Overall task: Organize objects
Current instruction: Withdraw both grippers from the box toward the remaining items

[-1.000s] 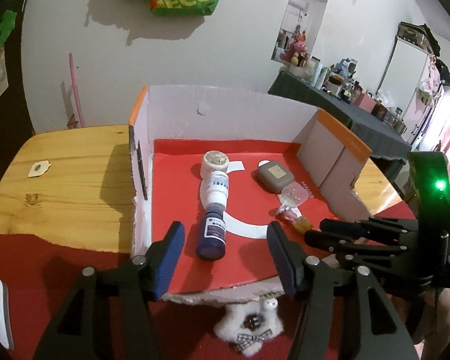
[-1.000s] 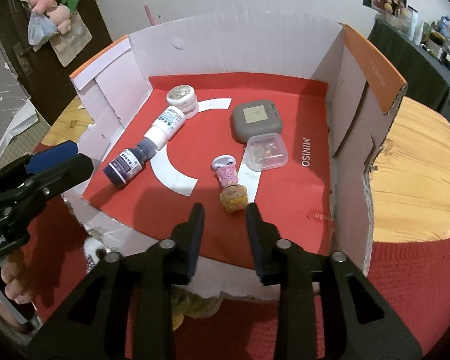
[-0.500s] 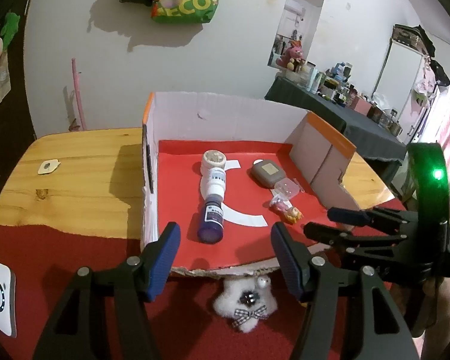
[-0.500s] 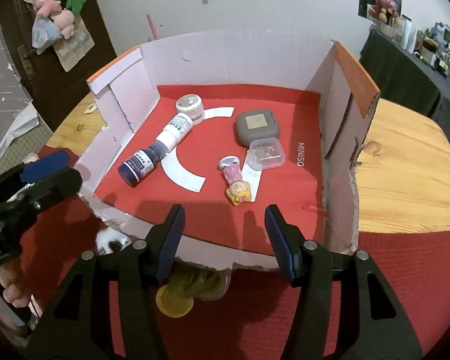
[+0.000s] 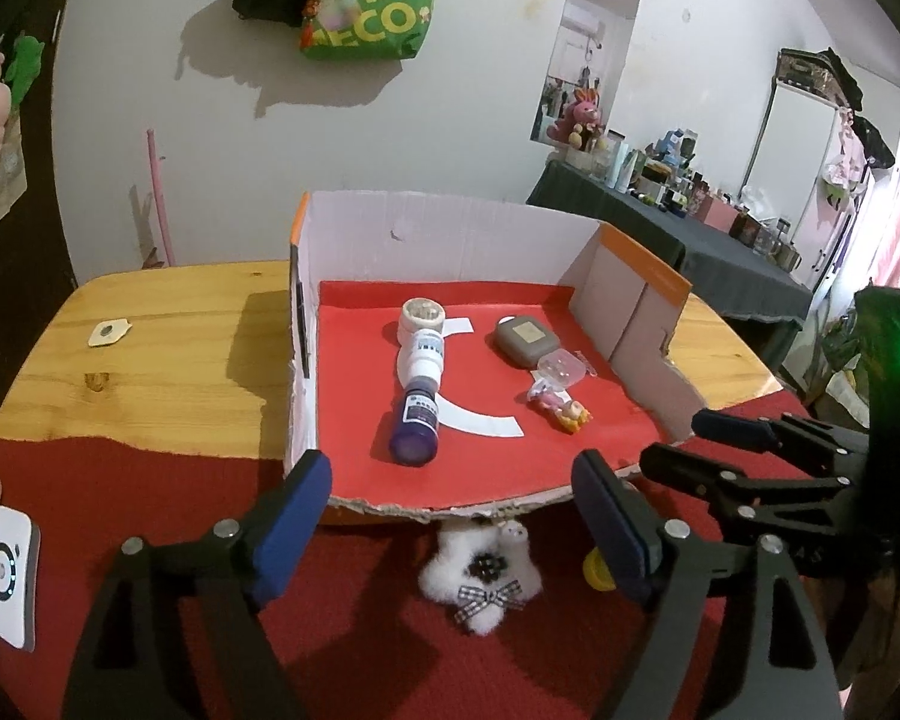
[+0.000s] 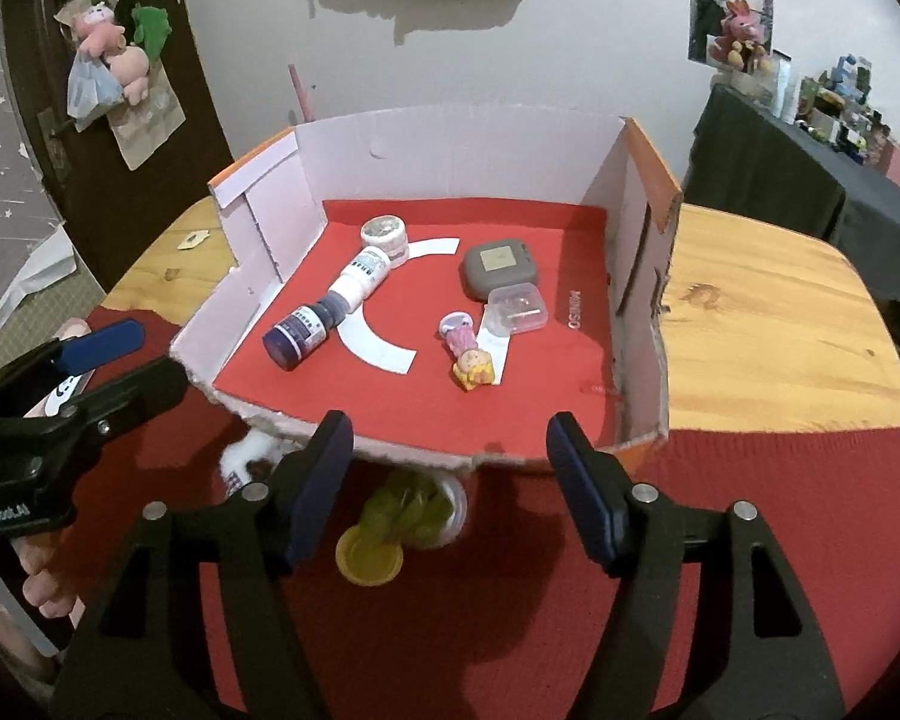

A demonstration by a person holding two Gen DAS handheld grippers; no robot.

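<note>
A wooden table (image 5: 168, 354), its near part under red cloth (image 6: 750, 540), carried a shallow cardboard box (image 5: 450, 234) with white walls, orange rims, a torn near edge and a red floor. Inside lay a dark blue bottle (image 5: 415, 423) end to end with a white bottle (image 5: 423, 355), a round white jar (image 5: 423, 317), a rounded grey case (image 5: 525, 339), a clear plastic case (image 5: 561, 367) and a small doll (image 5: 558, 408), with bare floor between. Just outside the torn edge lay a fluffy white toy (image 5: 480, 576) and a yellow-lidded jar (image 6: 390, 531). Both the left gripper (image 5: 450, 516) and the right gripper (image 6: 450, 480) hovered before that edge, jaws wide apart, holding nothing.
</note>
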